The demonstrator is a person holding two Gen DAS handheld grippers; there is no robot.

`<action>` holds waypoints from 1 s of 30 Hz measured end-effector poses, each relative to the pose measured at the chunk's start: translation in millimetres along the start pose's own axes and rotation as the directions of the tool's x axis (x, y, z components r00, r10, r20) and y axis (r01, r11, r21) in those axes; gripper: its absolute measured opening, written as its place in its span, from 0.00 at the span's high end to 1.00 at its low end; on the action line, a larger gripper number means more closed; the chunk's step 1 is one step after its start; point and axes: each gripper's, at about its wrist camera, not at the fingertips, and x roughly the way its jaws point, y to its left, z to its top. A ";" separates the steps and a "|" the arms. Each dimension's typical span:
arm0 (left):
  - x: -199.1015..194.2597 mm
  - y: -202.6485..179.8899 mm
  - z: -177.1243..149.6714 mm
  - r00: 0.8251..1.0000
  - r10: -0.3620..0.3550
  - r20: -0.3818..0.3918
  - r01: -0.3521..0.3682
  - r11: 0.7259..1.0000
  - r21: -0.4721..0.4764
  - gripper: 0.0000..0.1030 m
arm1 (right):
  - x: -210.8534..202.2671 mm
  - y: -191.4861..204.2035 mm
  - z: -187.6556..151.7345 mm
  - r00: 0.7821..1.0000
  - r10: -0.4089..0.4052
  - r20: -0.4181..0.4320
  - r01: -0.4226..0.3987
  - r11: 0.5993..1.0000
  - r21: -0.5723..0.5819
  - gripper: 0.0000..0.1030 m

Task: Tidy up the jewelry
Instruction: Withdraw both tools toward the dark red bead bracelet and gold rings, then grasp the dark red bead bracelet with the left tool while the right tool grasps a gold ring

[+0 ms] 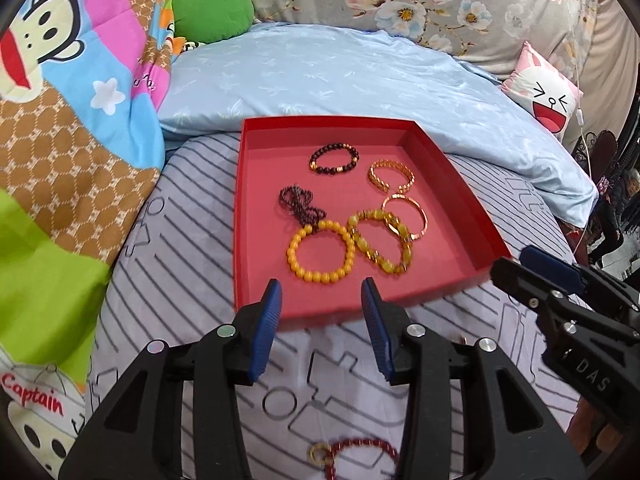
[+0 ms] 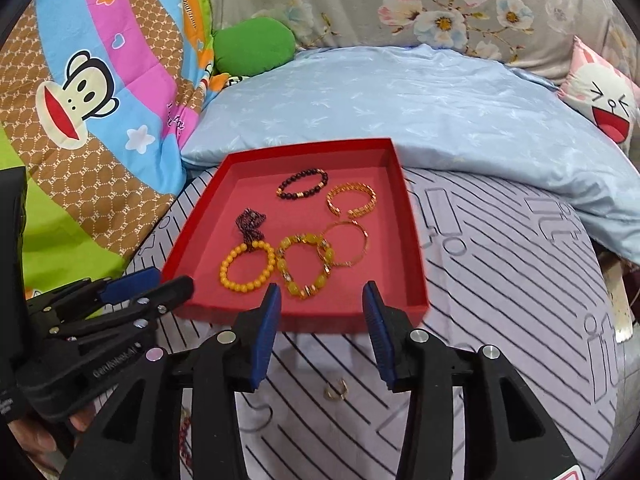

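Observation:
A red tray sits on the striped bed sheet and holds several bracelets: an orange bead bracelet, a yellow stone one, gold bangles, a dark bead bracelet and a dark chain. My left gripper is open and empty at the tray's near edge. My right gripper is open and empty too. A red bead bracelet lies on the sheet below the left gripper. A small gold ring lies on the sheet under the right gripper.
A light blue pillow lies behind the tray. A cartoon quilt is piled at the left, with a green cushion. A pink bunny cushion is at the far right. The right gripper shows in the left view.

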 end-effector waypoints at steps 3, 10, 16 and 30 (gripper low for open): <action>-8.7 0.9 -12.9 1.000 -0.002 -0.004 0.002 1.000 -0.004 0.62 | -10.1 -8.2 -18.0 1.000 -0.020 -0.011 0.020 1.000 0.008 0.59; -20.8 -0.2 -50.4 0.999 0.000 -0.035 0.000 1.000 0.001 0.59 | -24.7 -24.2 -63.2 0.997 -0.049 -0.061 0.051 0.998 0.034 0.59; -23.4 -1.2 -83.1 0.998 0.012 -0.065 -0.013 1.000 -0.015 0.52 | -29.5 -32.0 -95.0 0.993 -0.058 -0.103 0.064 0.996 0.054 0.58; -14.0 -7.6 -123.9 0.990 0.010 -0.139 -0.013 1.000 -0.021 0.51 | -30.3 -38.8 -136.9 0.986 -0.063 -0.157 0.075 0.994 0.075 0.51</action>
